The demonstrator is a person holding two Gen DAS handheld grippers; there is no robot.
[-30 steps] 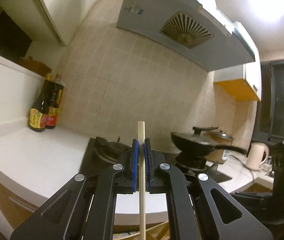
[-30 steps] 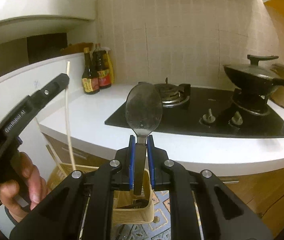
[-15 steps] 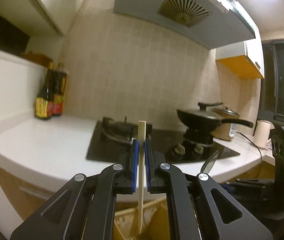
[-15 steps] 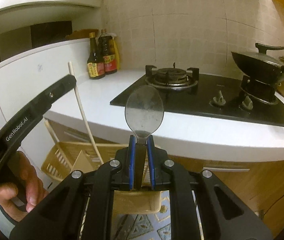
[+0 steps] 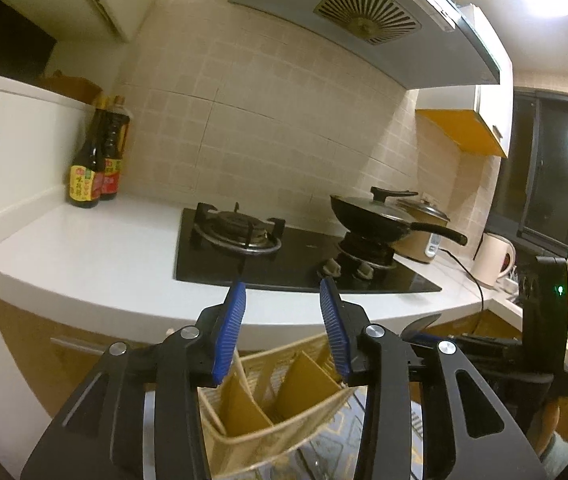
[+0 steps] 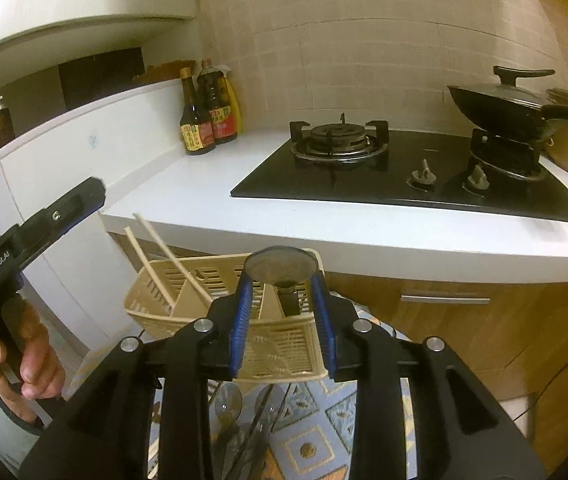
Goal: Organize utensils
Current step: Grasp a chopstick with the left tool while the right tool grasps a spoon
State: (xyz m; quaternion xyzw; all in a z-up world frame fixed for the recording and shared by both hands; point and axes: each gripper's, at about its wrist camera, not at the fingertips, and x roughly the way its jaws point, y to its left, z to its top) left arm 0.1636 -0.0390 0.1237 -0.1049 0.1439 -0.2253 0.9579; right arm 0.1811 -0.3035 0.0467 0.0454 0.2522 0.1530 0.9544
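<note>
A beige slotted utensil basket (image 6: 188, 312) with dividers stands below the counter edge; it also shows in the left wrist view (image 5: 284, 408). Two wooden chopsticks (image 6: 160, 252) lean in its left compartment. A metal spoon (image 6: 280, 270) stands bowl-up in a middle compartment, between my right gripper's open fingers. My right gripper (image 6: 282, 320) is open and holds nothing. My left gripper (image 5: 282, 332) is open and empty above the basket; its body shows in the right wrist view (image 6: 32, 232), held by a hand.
A white counter (image 6: 212, 196) holds sauce bottles (image 6: 208, 120), a black gas hob (image 6: 403, 176) and a lidded wok (image 6: 503, 104). A rice cooker (image 5: 423, 224) and white kettle (image 5: 491, 260) stand at the right. More spoons (image 6: 230, 404) lie on a patterned surface below.
Both grippers moved down to the basket and opened. The left one let go of the chopstick and the right one let go of the spoon; both now stand in the basket.
</note>
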